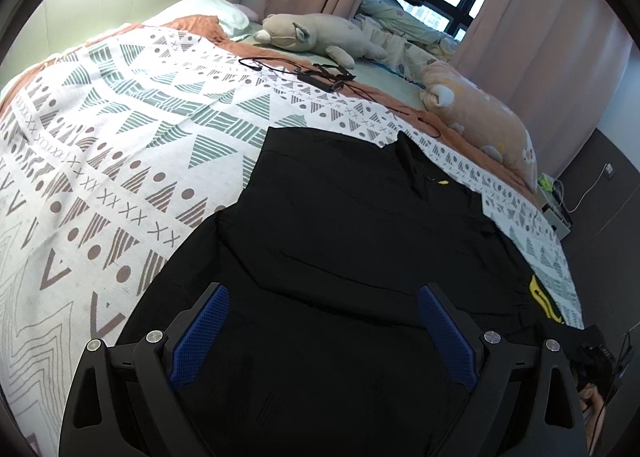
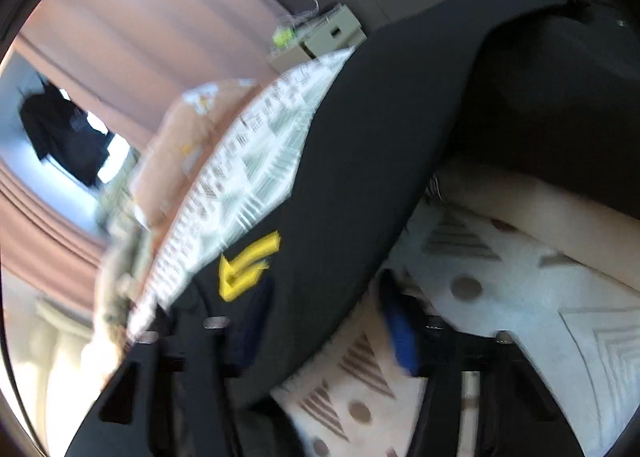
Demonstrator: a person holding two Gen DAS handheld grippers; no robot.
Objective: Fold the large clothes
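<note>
The left gripper (image 1: 323, 331) hovers wide open over the black garment (image 1: 340, 225) spread on the bed (image 1: 120, 145). The right gripper (image 2: 324, 333), blurred, seems to pinch its logo edge; carry that edge across evenly, keeping it taut.

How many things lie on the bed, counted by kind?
Black garment: 1
Plush toys: 2
White pillow: 1
Black cabled device: 1
Total: 5
</note>
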